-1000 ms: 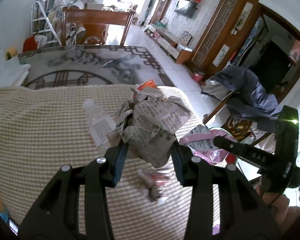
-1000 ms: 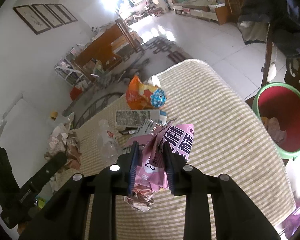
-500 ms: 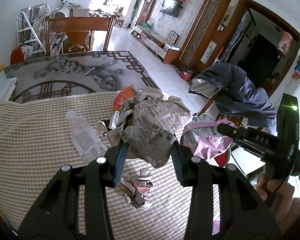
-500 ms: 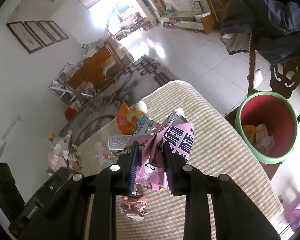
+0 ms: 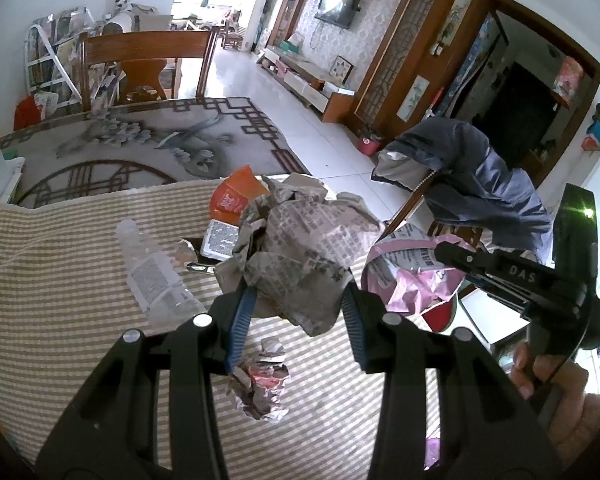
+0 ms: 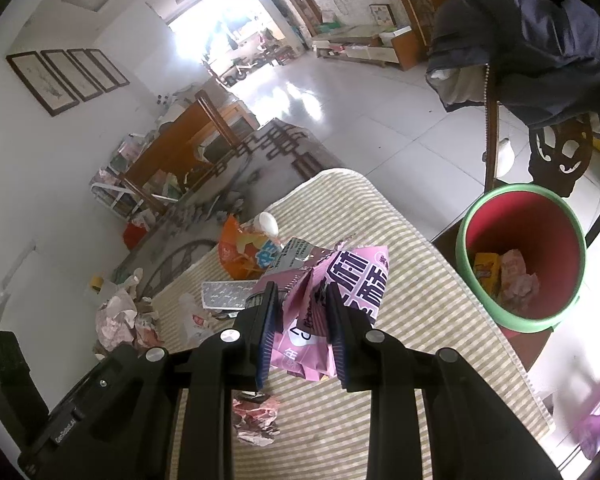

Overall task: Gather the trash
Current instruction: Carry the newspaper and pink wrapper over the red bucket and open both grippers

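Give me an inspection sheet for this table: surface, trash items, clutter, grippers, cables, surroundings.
Surface: table covered by a beige striped cloth.
Job's things: crumpled newspaper and pink wrapper, both lifted; small crumpled wad, clear plastic bottle, orange snack bag and flat printed box lie on the cloth; red bin with green rim beside the table, some trash inside.
Clutter: nothing seen beyond the trash.
Grippers: left gripper jaws closed on the newspaper; right gripper jaws shut on the pink wrapper.
Cables: nothing seen.
Surroundings: chair draped with a dark jacket, patterned rug, wooden chair, tiled floor.
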